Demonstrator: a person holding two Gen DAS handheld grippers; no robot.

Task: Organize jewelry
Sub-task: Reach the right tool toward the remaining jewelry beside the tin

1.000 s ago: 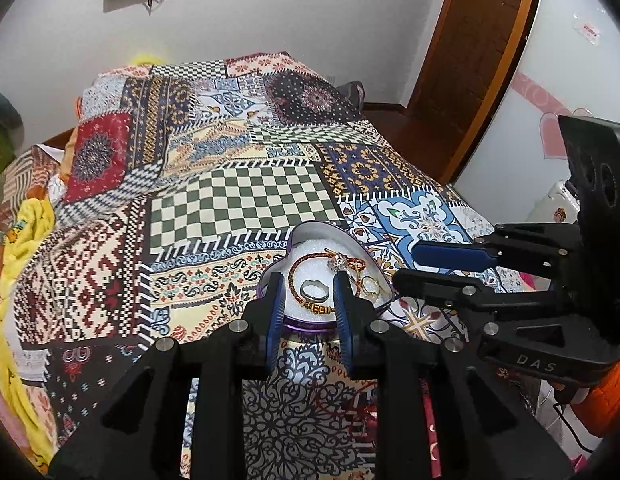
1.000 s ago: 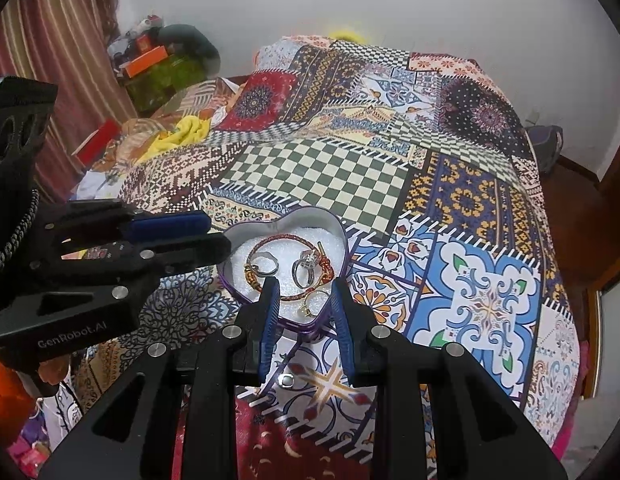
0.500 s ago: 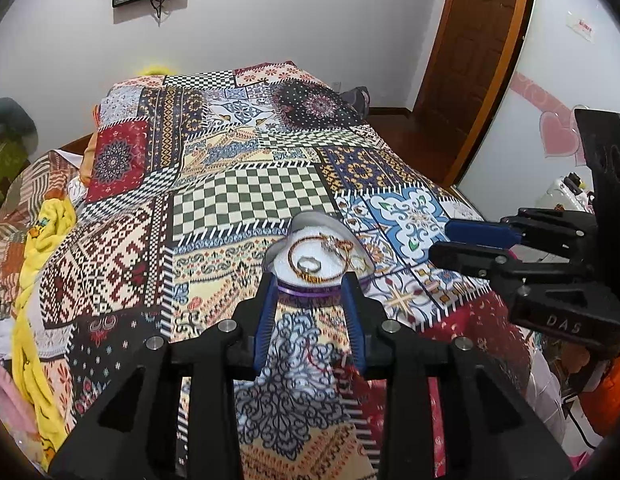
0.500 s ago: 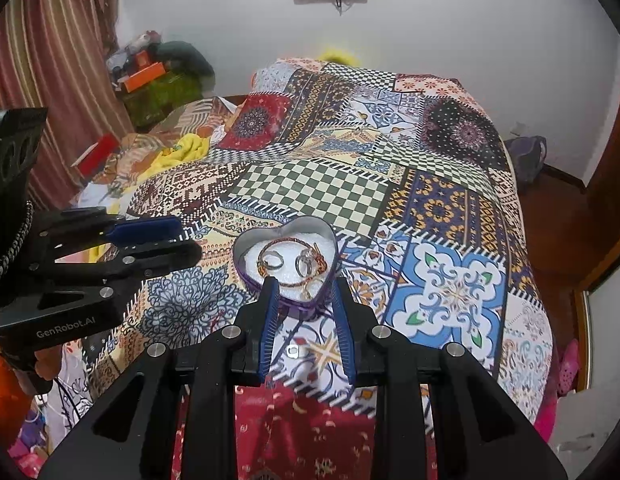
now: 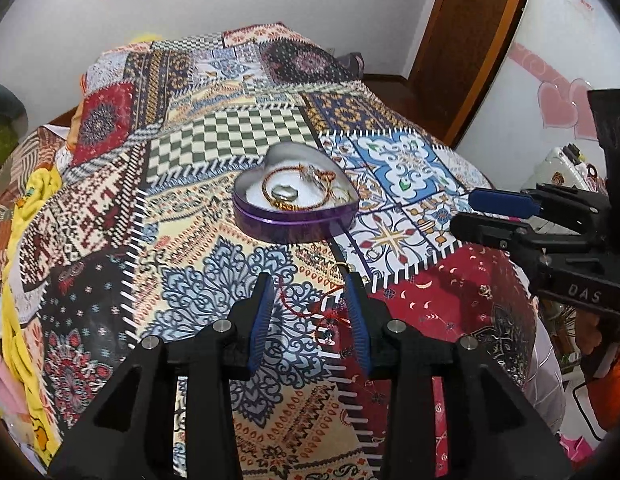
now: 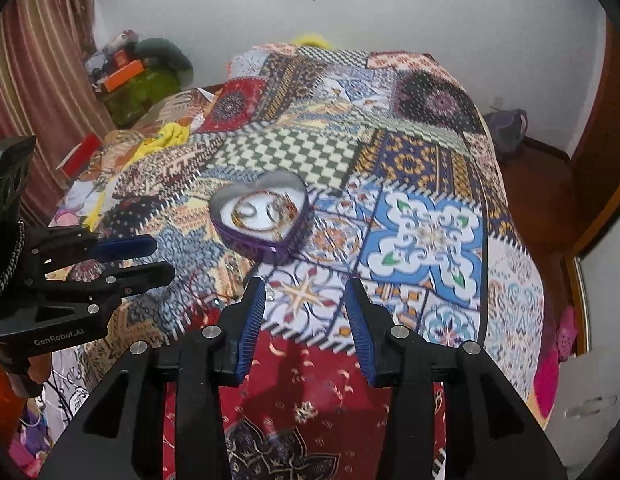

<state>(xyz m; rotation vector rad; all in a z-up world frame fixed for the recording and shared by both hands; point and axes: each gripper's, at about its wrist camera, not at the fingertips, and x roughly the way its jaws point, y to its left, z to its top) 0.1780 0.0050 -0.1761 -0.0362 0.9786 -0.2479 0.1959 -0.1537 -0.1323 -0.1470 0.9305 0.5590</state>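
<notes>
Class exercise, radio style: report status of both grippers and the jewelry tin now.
Left gripper open, empty. Right gripper open, empty. Heart tin on quilt, lid off, bangle and rings inside. Red string bracelet loose by left fingertips.

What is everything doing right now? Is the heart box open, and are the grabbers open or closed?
Heart box: open, no lid on, sitting on the bed.
Bracelet: lying inside the heart box.
Ring: lying inside the heart box.
Red string: loose on the bedspread, outside the heart box.
Left gripper: open, holding nothing.
Right gripper: open, holding nothing.
Door: cannot tell.
</notes>
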